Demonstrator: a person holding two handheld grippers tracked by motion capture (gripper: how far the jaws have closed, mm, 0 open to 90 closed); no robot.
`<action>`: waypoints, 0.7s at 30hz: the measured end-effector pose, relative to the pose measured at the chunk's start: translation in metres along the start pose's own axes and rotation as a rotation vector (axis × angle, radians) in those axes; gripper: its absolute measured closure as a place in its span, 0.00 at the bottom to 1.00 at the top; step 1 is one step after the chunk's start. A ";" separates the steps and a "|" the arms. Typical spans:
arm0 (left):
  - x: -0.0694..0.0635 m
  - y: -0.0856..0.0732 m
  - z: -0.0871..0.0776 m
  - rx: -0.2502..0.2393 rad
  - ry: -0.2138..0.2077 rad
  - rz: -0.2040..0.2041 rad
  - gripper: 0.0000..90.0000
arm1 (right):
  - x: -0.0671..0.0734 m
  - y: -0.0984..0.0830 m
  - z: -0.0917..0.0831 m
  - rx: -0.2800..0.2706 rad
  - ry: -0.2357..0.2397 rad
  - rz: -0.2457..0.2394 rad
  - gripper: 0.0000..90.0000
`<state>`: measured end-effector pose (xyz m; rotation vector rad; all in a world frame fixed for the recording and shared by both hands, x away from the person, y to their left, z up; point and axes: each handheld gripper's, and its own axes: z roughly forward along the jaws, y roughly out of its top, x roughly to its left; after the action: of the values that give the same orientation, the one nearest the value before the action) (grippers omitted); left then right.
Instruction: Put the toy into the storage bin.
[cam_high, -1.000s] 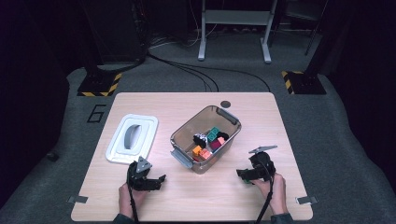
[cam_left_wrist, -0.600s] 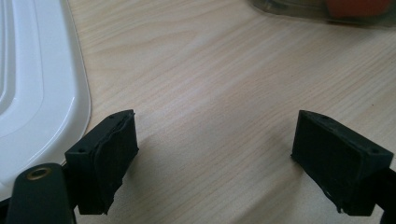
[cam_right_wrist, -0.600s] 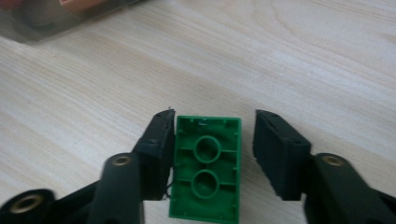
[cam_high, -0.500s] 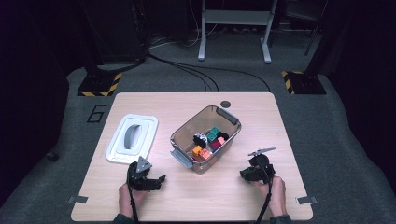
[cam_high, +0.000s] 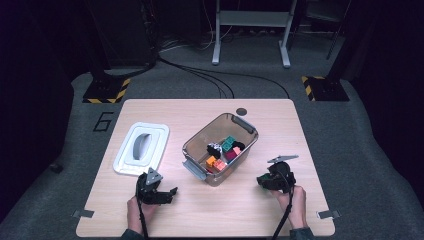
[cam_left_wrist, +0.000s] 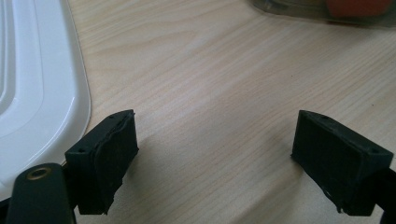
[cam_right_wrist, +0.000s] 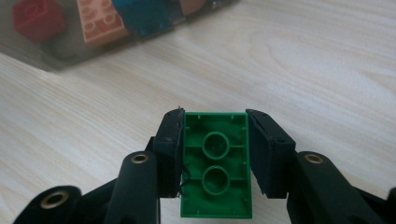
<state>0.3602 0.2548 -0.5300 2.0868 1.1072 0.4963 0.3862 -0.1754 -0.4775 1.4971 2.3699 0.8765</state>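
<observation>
Brick (cam_right_wrist: 215, 163), green, hollow underside up, long axis running along the jaws; near end cut off. Right gripper (cam_right_wrist: 215, 154) has just been closing, now clamped on it, near the bin (cam_high: 192, 145). Left gripper (cam_left_wrist: 215, 158) apart, beside lid (cam_left_wrist: 37, 88).

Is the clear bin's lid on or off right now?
Off. The white lid lies flat on the table, apart from the open bin.
</observation>
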 end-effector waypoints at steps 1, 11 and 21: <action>0.000 0.000 0.000 0.000 0.000 0.001 0.15 | 0.000 0.002 -0.001 -0.004 0.000 0.001 0.65; 0.000 0.000 0.000 0.000 0.000 0.000 0.15 | 0.002 0.020 -0.004 -0.033 0.032 -0.029 0.65; 0.000 0.000 0.000 0.000 0.000 0.000 0.15 | 0.005 0.036 -0.018 -0.064 0.030 -0.065 0.65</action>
<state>0.3602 0.2548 -0.5300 2.0867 1.1072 0.4969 0.4028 -0.1669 -0.4410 1.3848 2.3732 0.9572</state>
